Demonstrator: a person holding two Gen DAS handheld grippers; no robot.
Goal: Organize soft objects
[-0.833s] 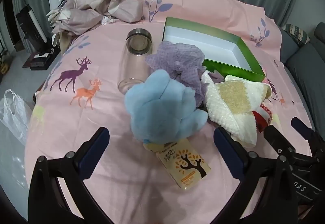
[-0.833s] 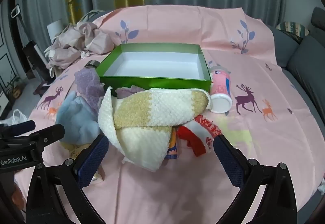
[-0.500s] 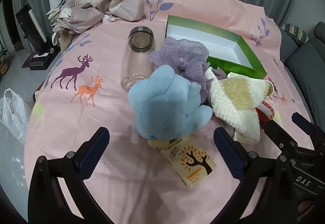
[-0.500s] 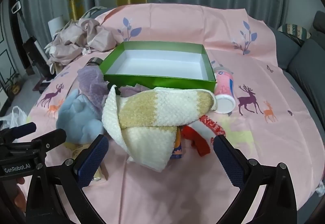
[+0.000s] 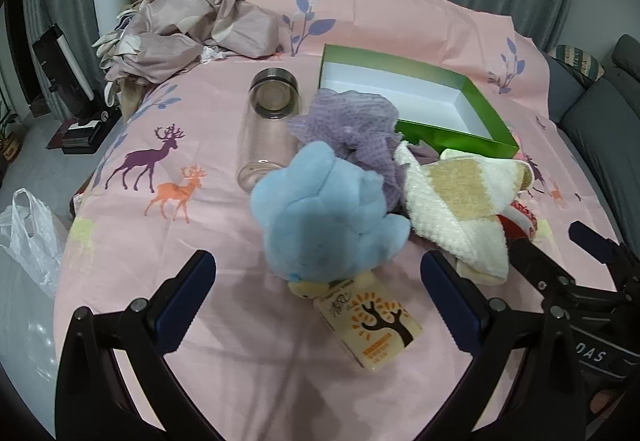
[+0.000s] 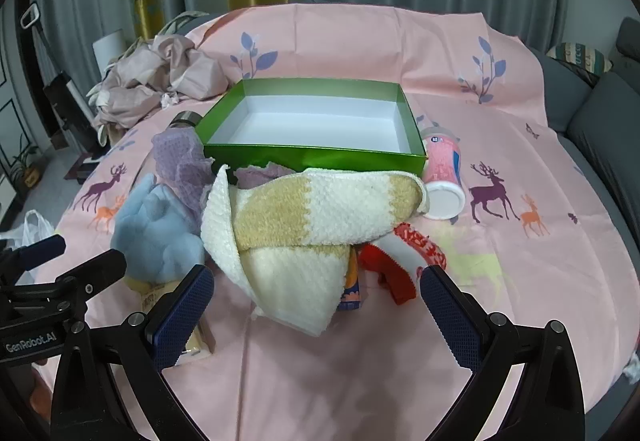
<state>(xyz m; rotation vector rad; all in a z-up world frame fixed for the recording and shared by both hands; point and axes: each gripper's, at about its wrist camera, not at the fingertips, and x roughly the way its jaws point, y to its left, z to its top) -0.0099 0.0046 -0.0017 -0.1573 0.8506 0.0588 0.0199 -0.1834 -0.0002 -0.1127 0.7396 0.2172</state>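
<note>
Both claws closer to pile than moment ago. Left gripper point(image 5: 318, 291) wide open, empty, facing fluffy blue plush toy point(image 5: 326, 215). Right gripper point(image 6: 316, 301) wide open, empty, facing cream-and-tan knitted towel point(image 6: 304, 229). Green shallow cardboard box point(image 6: 316, 157) empty; nothing sorted yet.

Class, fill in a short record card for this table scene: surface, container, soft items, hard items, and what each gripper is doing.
surface: pink deer-print cloth
container: green box, white inside, nothing in it
soft items: blue plush toy, purple mesh puff, cream and tan towel, red patterned fabric, heaped in front of the box
hard items: clear jar lying on its side; pink bottle lying beside the box; yellow carton partly under the plush
left gripper: fingers wide open, holding nothing
right gripper: fingers wide open, holding nothing
</note>
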